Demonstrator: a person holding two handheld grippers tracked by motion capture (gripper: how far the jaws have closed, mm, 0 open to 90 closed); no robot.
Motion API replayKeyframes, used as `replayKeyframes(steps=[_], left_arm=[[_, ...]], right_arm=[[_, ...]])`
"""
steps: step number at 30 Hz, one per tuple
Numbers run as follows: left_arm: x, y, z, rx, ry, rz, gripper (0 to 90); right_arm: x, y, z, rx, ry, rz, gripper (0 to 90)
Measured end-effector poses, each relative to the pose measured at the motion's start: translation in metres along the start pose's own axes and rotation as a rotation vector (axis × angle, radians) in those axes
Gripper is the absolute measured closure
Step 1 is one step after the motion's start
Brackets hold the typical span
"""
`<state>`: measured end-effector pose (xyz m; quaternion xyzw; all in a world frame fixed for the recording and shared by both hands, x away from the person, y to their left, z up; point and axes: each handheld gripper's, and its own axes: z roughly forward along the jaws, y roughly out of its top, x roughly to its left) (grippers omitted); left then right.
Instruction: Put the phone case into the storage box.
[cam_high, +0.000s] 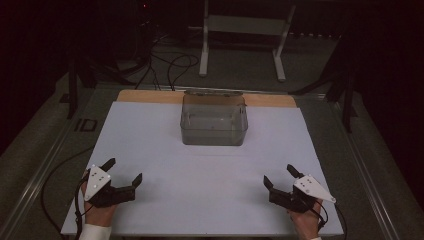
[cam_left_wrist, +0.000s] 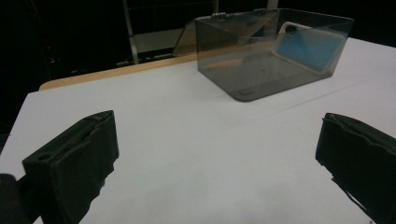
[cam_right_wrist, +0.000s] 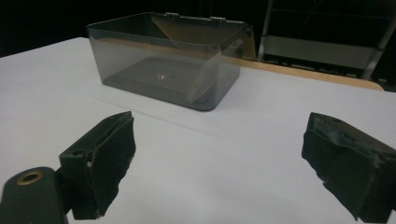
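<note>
From the high view, the smoky transparent box (cam_high: 214, 123) sits toward the far middle of the white table (cam_high: 150, 140), its lid tipped back against the wooden strip (cam_high: 145, 96) along the far edge. The left claw (cam_high: 122, 172) rests near the front left corner, jaws spread wide, nothing between them; the right claw (cam_high: 279, 176) mirrors it near the front right, wide too and empty. Both sit well apart from the box. Over to the left gripper view: the box (cam_left_wrist: 266, 60) stands up and to the right, and here a blue patch shows through its far wall, which the overhead shot doesn't give; what it is, hard to tell. The right jaw is cut off by the frame edge. Right gripper view: the box (cam_right_wrist: 163, 60) is up and left, with its interior looking bare, and the lid hinges visible at the back rim.
</note>
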<state>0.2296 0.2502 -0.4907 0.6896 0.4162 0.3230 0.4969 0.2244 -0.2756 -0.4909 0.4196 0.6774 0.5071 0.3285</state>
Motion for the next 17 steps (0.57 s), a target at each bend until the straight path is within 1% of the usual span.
replayKeyframes(steps=[9,17], left_arm=[[0.0008,-0.0014,0.0003,0.003,0.006,-0.002,0.1],[0.0014,-0.0025,0.0017,0.013,0.015,0.002,0.1]], right_arm=[[-0.0015,-0.0037,0.0005,0.006,-0.013,-0.006,9.6],[-0.0015,-0.005,0.0013,0.012,-0.011,-0.017,9.6]])
